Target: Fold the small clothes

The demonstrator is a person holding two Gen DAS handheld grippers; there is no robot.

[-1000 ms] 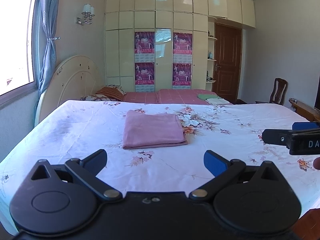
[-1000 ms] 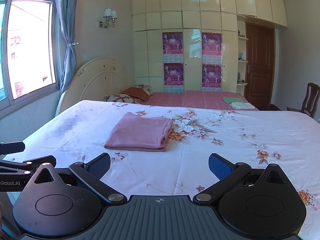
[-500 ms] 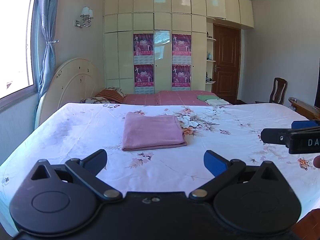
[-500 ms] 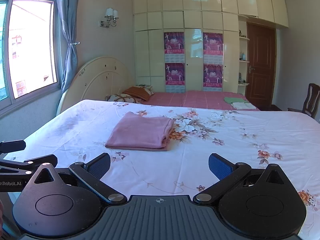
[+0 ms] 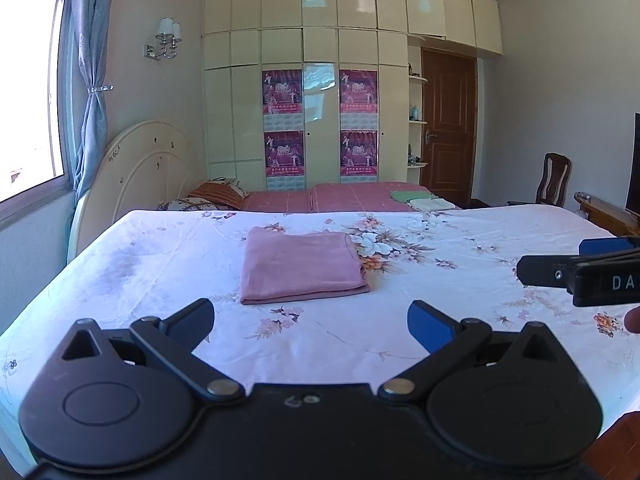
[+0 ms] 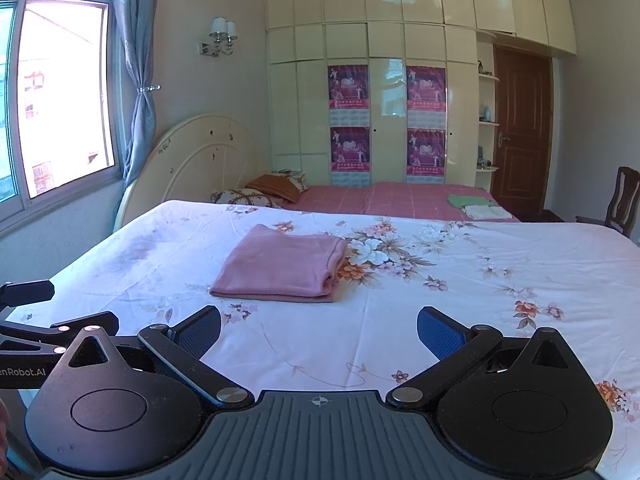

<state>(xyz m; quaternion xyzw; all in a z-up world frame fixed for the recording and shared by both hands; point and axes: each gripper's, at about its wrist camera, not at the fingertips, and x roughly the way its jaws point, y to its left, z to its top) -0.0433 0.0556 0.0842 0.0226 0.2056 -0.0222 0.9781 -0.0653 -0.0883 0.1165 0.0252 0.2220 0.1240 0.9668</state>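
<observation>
Holding: you are keeping both grippers over the near edge of the bed (image 5: pixel 500 240), gripping nothing.
Left gripper (image 5: pixel 311 322): jaws are standing wide apart.
Right gripper (image 6: pixel 319 330): jaws are likewise spread wide.
Cloth (image 5: pixel 301 265): pink, folded, lying flat mid-sheet, well ahead of both.

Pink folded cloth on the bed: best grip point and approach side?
Probably the near edge of the pink folded cloth, from the camera side: the layered open edges face both open grippers, left and right, so fingers can slide under the whole stack.
</observation>
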